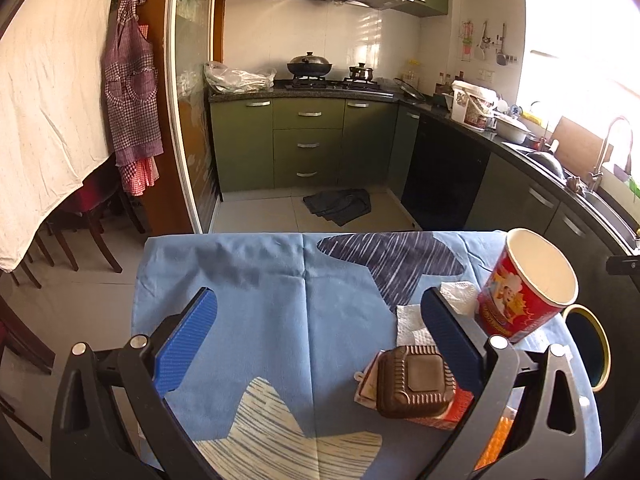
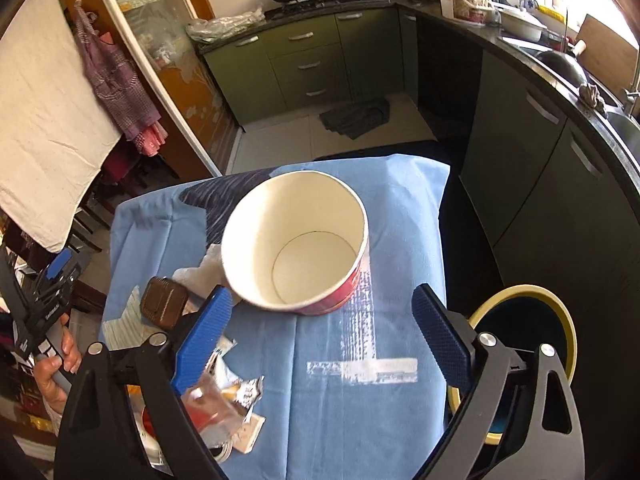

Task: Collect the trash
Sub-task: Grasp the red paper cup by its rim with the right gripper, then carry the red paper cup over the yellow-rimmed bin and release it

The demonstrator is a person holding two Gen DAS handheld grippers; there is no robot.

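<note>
Approach step: right gripper (image 2: 322,320), jaws spread and empty, hovers above the paper tub (image 2: 296,240) near the table's (image 2: 400,200) far edge; next, close on its rim. Left gripper (image 1: 320,340) released.

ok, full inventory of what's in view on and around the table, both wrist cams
paper cup: 1, red outside, white inside, empty, upright mid-table
brown plastic tray: 1, on a red packet beside the cup
tissue: crumpled white pieces between tray and cup
wrappers: a small pile, clear and printed, near table edge
tablecloth: 1, blue with dark and white patches
bin: 1, yellow rim, dark inside, beside the table's right edge
dark cloth: 1, on kitchen floor
left gripper: blue pads, open, nothing held
right gripper: blue pads, open, nothing held
hand: 1, holding the left gripper's handle
</note>
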